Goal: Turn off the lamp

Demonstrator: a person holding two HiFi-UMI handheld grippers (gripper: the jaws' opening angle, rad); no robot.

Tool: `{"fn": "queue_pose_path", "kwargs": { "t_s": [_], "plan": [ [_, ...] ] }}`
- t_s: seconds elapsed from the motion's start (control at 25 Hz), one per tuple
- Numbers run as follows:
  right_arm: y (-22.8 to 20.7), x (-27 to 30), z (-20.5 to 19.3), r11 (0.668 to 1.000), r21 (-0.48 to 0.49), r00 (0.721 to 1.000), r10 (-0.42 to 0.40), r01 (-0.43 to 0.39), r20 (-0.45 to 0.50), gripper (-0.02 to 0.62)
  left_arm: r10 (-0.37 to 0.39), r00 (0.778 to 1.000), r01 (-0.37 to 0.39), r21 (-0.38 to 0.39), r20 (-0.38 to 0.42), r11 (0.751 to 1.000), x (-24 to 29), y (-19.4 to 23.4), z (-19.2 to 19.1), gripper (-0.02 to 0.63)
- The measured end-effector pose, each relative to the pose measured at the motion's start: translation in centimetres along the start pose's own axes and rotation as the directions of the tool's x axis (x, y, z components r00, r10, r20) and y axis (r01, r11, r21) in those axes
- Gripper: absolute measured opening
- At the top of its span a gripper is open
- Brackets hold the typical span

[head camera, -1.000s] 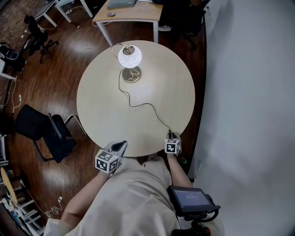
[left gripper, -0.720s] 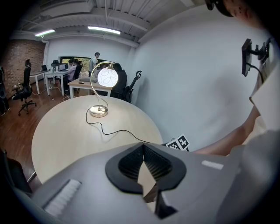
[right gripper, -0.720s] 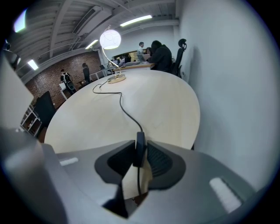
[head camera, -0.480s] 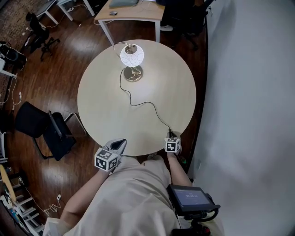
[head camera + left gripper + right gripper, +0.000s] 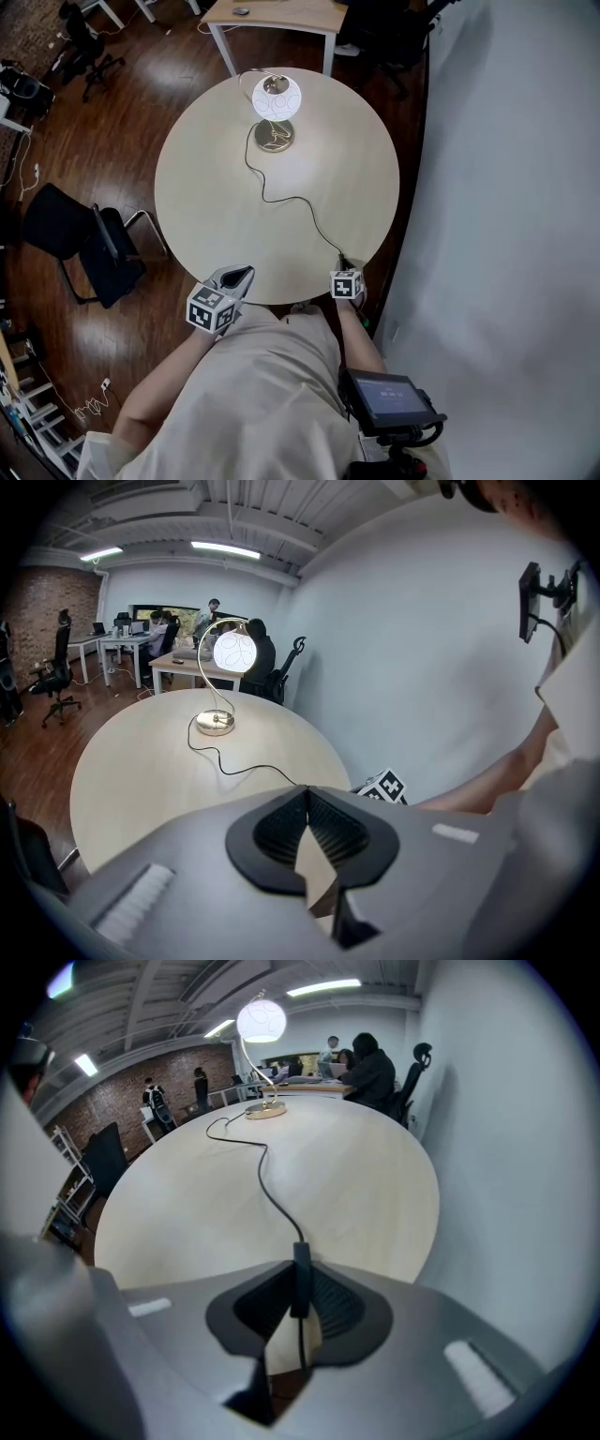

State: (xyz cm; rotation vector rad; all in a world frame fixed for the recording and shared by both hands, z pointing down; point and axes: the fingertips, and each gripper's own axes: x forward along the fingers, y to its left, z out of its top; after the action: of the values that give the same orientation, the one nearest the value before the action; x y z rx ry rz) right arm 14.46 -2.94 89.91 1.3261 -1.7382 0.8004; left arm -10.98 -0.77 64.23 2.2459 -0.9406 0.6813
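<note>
Task unfinished: lamp [image 5: 275, 98] glowing at 12 o'clock on table [image 5: 206, 216]; right gripper [image 5: 300, 1269] at 5 o'clock, jaws just closing, pinching switch [image 5: 302, 1261] on cord [image 5: 261, 1177]; left gripper [image 5: 305, 794] idling at 7 o'clock, jaws together, empty; light going out remaining

Upright globe lamp [image 5: 277, 99], lit

My right gripper [image 5: 300, 1265] has just been closing its jaws, which now pinch the cord's inline switch [image 5: 301, 1293]. My head tipped too, so the lamp [image 5: 277, 97] sits slightly higher in the head view.
</note>
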Motion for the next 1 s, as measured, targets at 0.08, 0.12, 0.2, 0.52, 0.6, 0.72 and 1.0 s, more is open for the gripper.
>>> {"fn": "queue_pose_path", "kwargs": {
  "t_s": [0.08,0.12,0.2,0.52,0.6,0.72,1.0],
  "plan": [
    [-0.1,-0.2,0.0,1.0,0.004,1.0,-0.011,0.011,0.008,0.068,0.0,1.0,0.0,-0.001,0.0,1.0,-0.1,-0.1,0.0,0.0],
    [-0.1,-0.2,0.0,1.0,0.008,1.0,-0.013,0.013,0.017,0.075,0.001,1.0,-0.001,-0.001,-0.001,1.0,-0.1,0.0,0.0,0.0],
    [0.2,-0.1,0.3,1.0,0.009,0.999,-0.008,0.007,0.043,0.097,0.002,1.0,-0.002,0.0,-0.006,1.0,-0.2,0.1,-0.2,0.0],
    [-0.1,-0.1,1.0,0.996,0.081,0.995,-0.034,0.026,0.096,0.064,0.007,1.0,-0.006,0.006,-0.021,1.0,0.0,0.2,-0.8,0.0],
    [-0.2,-0.2,1.0,0.996,0.084,0.995,-0.037,0.03,0.091,0.064,0.005,1.0,-0.005,0.01,-0.022,1.0,0.0,0.1,-0.7,0.0],
    [-0.3,-0.3,1.1,0.996,0.08,0.996,-0.038,0.031,0.084,0.061,0.003,1.0,-0.003,0.01,-0.025,1.0,0.1,-0.1,-0.6,0.0],
    [0.0,-0.1,1.3,0.998,0.057,0.998,-0.008,0.004,0.067,0.048,-0.005,1.0,0.005,0.008,-0.028,1.0,0.5,0.1,-0.7,0.0]
  ]
}}
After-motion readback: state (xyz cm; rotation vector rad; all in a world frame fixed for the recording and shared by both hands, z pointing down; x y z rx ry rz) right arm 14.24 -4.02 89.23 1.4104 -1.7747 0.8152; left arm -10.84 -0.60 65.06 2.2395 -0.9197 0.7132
